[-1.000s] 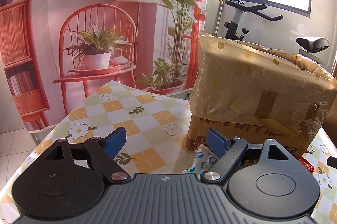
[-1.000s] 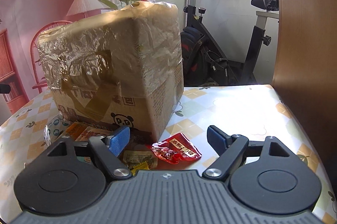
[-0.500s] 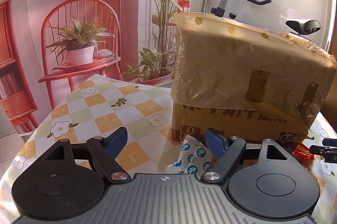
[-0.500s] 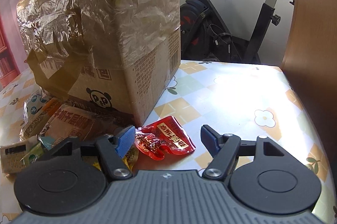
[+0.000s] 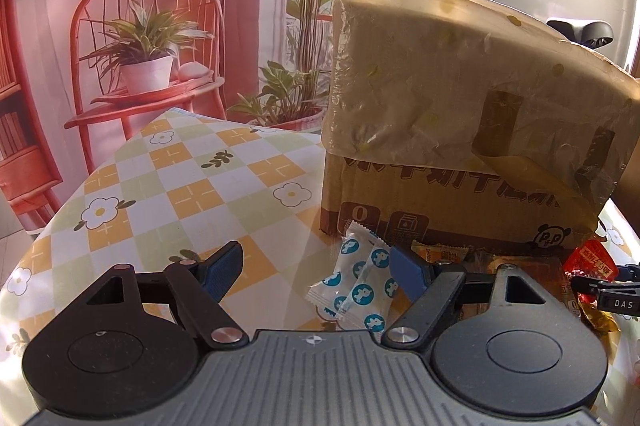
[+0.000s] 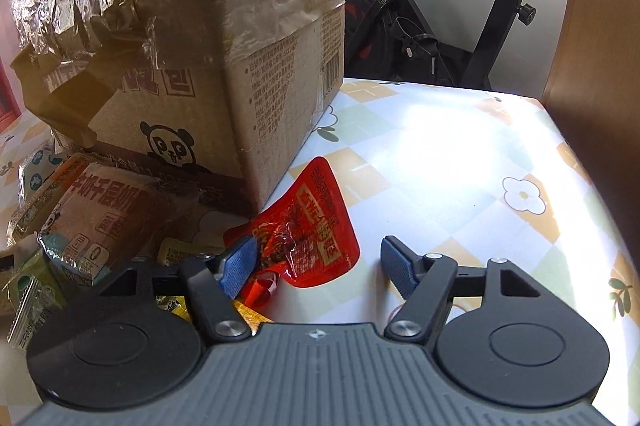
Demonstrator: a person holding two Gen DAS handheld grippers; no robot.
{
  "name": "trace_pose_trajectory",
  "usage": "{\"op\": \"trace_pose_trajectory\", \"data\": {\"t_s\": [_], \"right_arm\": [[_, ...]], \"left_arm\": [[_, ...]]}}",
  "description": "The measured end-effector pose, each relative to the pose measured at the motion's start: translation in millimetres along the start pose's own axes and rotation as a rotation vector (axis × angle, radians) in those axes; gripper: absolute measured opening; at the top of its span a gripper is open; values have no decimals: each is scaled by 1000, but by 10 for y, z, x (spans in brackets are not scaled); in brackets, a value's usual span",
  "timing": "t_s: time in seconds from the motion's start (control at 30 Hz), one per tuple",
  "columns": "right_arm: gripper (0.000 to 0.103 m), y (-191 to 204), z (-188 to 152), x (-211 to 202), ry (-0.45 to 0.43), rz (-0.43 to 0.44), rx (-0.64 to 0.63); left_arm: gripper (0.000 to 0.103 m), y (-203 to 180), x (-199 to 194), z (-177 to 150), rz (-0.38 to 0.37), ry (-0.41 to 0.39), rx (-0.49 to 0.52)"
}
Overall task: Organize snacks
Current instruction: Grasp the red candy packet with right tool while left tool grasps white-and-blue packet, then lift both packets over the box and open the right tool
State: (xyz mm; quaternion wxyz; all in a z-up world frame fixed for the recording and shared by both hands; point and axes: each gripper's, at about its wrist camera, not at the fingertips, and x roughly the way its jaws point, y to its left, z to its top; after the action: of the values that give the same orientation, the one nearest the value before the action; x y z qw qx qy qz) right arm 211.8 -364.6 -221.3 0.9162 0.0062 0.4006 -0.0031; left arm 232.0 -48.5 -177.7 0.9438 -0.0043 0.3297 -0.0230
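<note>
Both grippers are dropping closer to the snack pile than 1 second ago, and the cardboard box [image 6: 200,66] is filling more of each frame.

Item 1: our right gripper [image 6: 316,262], lower centre of its frame. Its jaws have just been closing and are standing about half open around the red sachet [image 6: 308,226]; the left pad is touching or just beside its edge, the right pad is clear. We are not yet gripping.

Item 2: our left gripper [image 5: 316,268], wide open, holding nothing. The white packet with blue dots [image 5: 356,286] is lying just inside its right pad.

Step in hand, we are judging: picking up the first snacks. Next: closing fully on the thin sachet, then lifting.
</note>
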Motion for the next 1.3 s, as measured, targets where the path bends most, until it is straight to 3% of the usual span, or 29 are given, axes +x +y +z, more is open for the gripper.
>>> {"op": "trace_pose_trajectory", "data": {"t_s": [0.03, 0.1, 0.13, 0.23, 0.5, 0.83, 1.03, 1.13, 1.17, 1.23, 1.3], "right_arm": [[51, 19, -4, -18, -5, 8, -8], [42, 66, 10, -45, -8, 20, -27], [24, 90, 14, -71, -16, 31, -33], [14, 149, 31, -160, -42, 47, -25], [11, 270, 69, -543, -130, 41, 42], [11, 226, 30, -699, -113, 29, 158], [11, 217, 7, -731, -120, 32, 193], [11, 215, 7, -725, -117, 22, 202], [11, 218, 8, -727, -117, 18, 206], [11, 225, 12, -750, -120, 13, 212], [11, 241, 12, -802, -131, 7, 211]], "left_arm": [[82, 2, 0, -9, -1, 2, -1], [82, 8, -1, -22, -4, 4, -5], [82, 12, -3, -24, -6, 4, -6], [80, 15, -12, -27, -22, 8, 1], [67, 47, 16, -91, -65, 61, 41], [69, -169, 465, -59, -156, 101, 178], [70, -242, 778, -56, -125, 136, 220], [69, -276, 899, -88, -117, 195, 225], [67, -284, 915, -108, -108, 211, 233], [50, -271, 866, -132, -102, 194, 232], [48, -218, 794, -135, -112, 196, 203]]}}
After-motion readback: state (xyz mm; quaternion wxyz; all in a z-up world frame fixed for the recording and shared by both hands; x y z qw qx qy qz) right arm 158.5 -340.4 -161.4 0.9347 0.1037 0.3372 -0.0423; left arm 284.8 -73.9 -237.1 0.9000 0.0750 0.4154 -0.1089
